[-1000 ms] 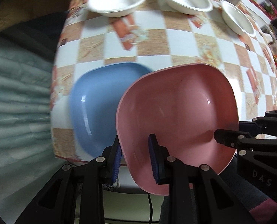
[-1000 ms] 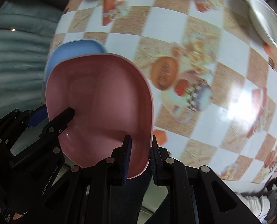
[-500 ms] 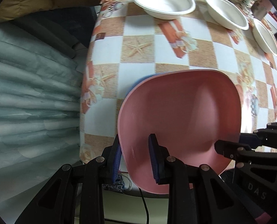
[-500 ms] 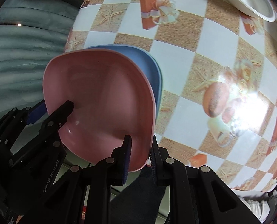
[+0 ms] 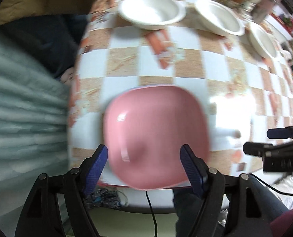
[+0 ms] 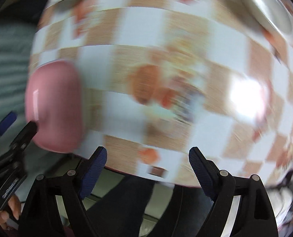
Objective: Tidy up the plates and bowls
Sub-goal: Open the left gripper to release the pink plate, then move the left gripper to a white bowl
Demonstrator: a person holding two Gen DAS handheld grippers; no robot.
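The checkered orange-and-white tablecloth has three white round bowls along its far side, and the square pink plastic plate lies flat near the front edge. Left gripper just opened wide above it, not touching; right gripper just opened too, nothing between its jaws.
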